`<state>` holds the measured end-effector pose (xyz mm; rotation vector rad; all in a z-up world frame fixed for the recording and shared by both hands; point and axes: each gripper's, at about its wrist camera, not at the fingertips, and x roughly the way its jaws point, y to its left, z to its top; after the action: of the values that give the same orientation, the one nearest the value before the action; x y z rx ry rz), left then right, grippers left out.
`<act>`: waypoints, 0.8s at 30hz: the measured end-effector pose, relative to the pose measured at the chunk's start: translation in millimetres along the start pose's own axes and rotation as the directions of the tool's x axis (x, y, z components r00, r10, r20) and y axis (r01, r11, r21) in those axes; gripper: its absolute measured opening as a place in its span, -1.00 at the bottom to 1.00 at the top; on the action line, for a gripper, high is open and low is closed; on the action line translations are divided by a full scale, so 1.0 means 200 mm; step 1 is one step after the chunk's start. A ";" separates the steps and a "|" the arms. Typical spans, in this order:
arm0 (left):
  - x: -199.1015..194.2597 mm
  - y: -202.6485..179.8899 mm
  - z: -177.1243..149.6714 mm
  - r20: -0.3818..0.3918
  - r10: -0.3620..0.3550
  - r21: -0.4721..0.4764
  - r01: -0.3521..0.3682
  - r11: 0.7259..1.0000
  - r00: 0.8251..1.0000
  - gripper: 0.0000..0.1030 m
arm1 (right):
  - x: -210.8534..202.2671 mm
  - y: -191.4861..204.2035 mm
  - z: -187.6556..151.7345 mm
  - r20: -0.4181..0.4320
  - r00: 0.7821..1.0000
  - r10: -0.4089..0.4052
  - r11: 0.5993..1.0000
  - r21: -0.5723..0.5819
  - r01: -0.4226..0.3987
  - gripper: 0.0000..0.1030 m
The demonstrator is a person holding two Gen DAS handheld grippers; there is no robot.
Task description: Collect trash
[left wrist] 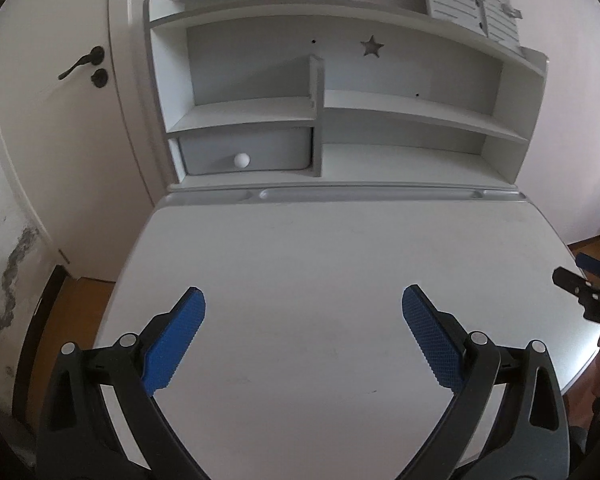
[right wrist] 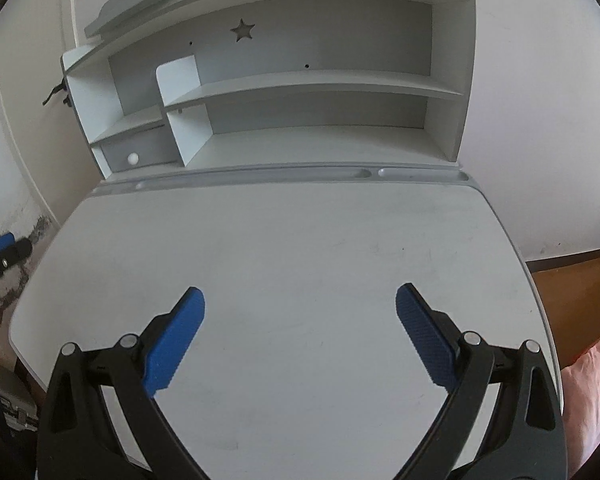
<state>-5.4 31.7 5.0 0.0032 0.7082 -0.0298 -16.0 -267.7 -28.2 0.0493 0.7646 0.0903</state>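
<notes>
Left gripper (left wrist: 303, 300) and right gripper (right wrist: 300, 300), fingers spread, hover over a bare desk (left wrist: 320, 248); no trash visible, so searching likely comes next.

White desk (left wrist: 300, 264); blue textured gripper pads (left wrist: 428, 336); black door handle (left wrist: 80, 63).
</notes>
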 end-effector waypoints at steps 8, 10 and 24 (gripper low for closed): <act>0.01 -0.01 -0.01 -0.003 -0.027 -0.005 0.027 1.000 1.000 0.86 | 0.01 0.00 -0.04 -0.006 1.000 -0.020 1.000 -0.001 0.020 0.81; 0.01 -0.02 -0.01 0.006 -0.038 -0.005 0.038 0.999 0.999 0.86 | 0.00 0.00 -0.04 -0.001 1.000 -0.020 1.000 -0.003 0.020 0.81; 0.01 -0.05 -0.03 -0.002 -0.026 0.013 0.026 1.000 1.000 0.86 | -0.04 0.02 -0.05 0.018 1.000 -0.025 0.999 -0.027 0.025 0.81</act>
<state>-8.7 22.7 -1.0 0.0065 0.7098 -0.0590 -28.7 -265.0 -29.2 0.0143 0.7459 0.0763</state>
